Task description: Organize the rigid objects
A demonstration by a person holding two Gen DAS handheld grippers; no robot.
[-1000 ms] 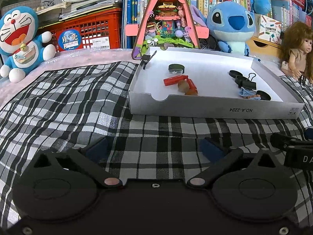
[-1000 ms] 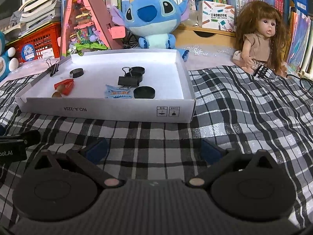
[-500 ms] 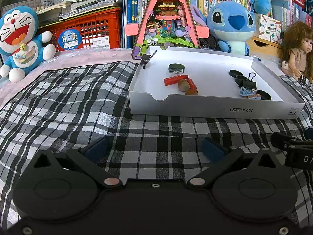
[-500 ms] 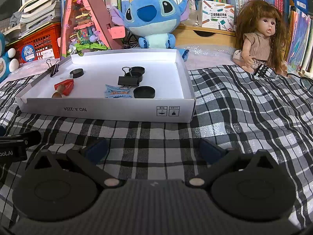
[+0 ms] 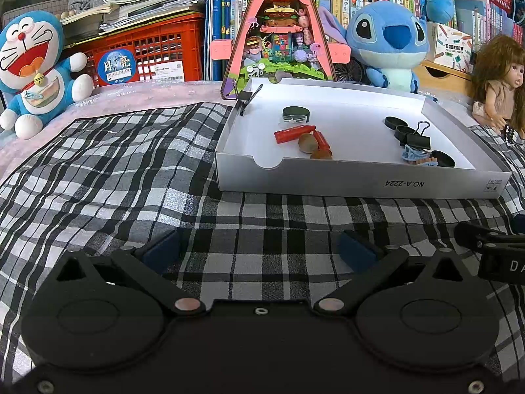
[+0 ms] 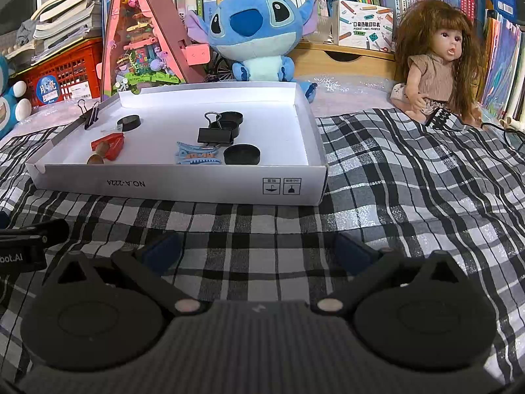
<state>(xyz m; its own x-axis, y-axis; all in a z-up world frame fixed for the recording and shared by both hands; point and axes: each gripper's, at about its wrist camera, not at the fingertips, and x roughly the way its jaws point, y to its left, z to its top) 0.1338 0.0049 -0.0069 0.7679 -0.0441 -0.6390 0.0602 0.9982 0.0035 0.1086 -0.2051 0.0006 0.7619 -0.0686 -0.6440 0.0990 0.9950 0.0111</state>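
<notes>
Nothing has shifted since the earlier frames: both our grippers hover in the same spots over the black-and-white checked cloth [image 5: 115, 170], and the contents of the box lie just as they did.

Our left gripper [image 5: 259, 249] has its blue-padded fingers spread wide and holds nothing; our right gripper [image 6: 257, 248] is spread just the same, also empty. Both sit in front of the shallow white cardboard box [image 6: 183, 184], well short of its near wall.

As far as we can judge, the sorting looks finished or nearly so: no loose rigid item shows on the cloth in either view, and everything small sits inside the box. We cannot tell whether further grouping is wanted.

Inside, at the left end, lie two red cylindrical pieces [image 5: 295, 133] touching a pair of small brown rounded objects [image 5: 307, 141], with a black round cap [image 5: 296, 112] just behind them. At the right end we see a black binder clip [image 6: 215, 135] lying against some black discs [image 6: 231, 117], a pale blue toothed hair clip [image 6: 197, 157] in front, and another black disc [image 6: 241, 154] beside it. A second black binder clip [image 6: 90, 116] is clamped on the box's left wall.
</notes>
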